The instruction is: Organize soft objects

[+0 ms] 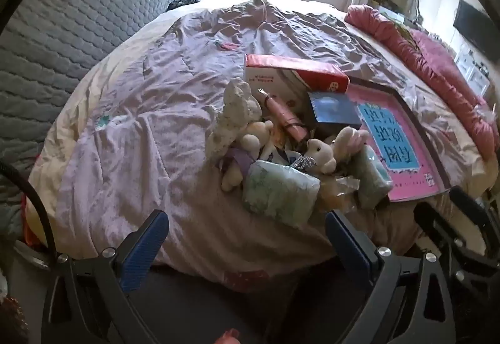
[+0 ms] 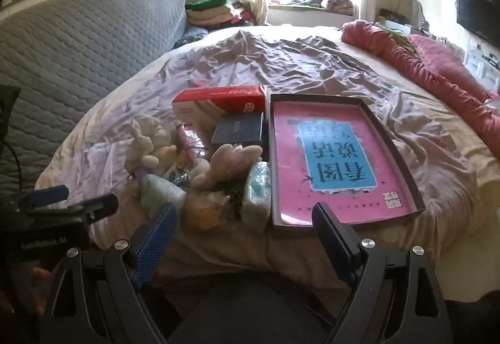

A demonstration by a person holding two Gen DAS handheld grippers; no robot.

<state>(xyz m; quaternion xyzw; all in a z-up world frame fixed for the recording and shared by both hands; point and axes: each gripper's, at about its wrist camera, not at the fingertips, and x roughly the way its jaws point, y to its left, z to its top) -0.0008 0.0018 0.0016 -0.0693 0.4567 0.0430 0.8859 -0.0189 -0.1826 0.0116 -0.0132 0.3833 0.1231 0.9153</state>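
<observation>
The heap of soft toys [image 1: 250,131] sat near the bed's [image 1: 140,125] near edge, a cream bear [image 1: 322,153] and two pale green packets [image 1: 278,194] at its front. Just behind it lay a red box [image 1: 297,72] and a dark blue box [image 1: 334,109]; a tray [image 2: 403,156] holding a pink book [image 2: 337,156] lay beside the heap. The left claw [image 1: 247,244] hung tilted downward short of the packets, jaws spread wide, gripping nothing. The right claw [image 2: 243,234] was angled down too, before the tray's near rim, released and empty.
</observation>
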